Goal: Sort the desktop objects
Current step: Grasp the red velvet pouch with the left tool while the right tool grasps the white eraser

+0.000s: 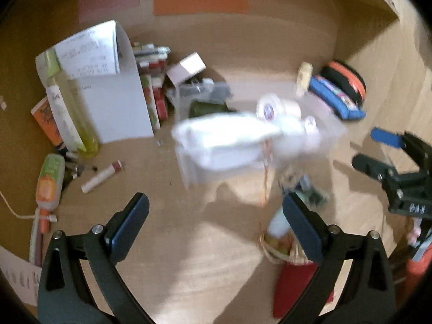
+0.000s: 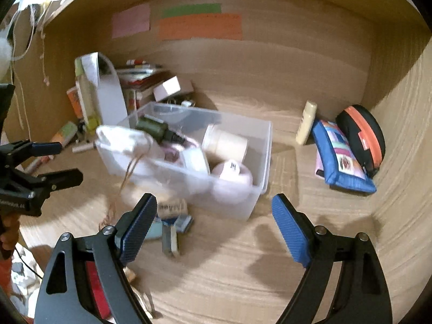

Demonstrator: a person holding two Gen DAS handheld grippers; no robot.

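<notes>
Motion blur smears the clear plastic bin (image 2: 259, 145) in the middle of the desk (image 2: 270, 270), so the labels on the cream jar (image 2: 225, 143) and dark green bottle (image 2: 152, 129) inside it cannot be read. The printed sheet (image 1: 89, 51) at the back left is also illegible. Left tongs (image 1: 216, 216) and right tongs (image 2: 214, 216) both gape wide, holding nothing.

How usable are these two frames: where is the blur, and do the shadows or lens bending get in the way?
Left wrist view: strong motion blur smears the clear bin and its contents, while the left gripper stays sharp; soft shadows fall on the desk. Right wrist view: milder blur, so the bin and the blue pouch are readable; the right gripper casts shadows. Both views bend edges heavily, with dark corners.
</notes>
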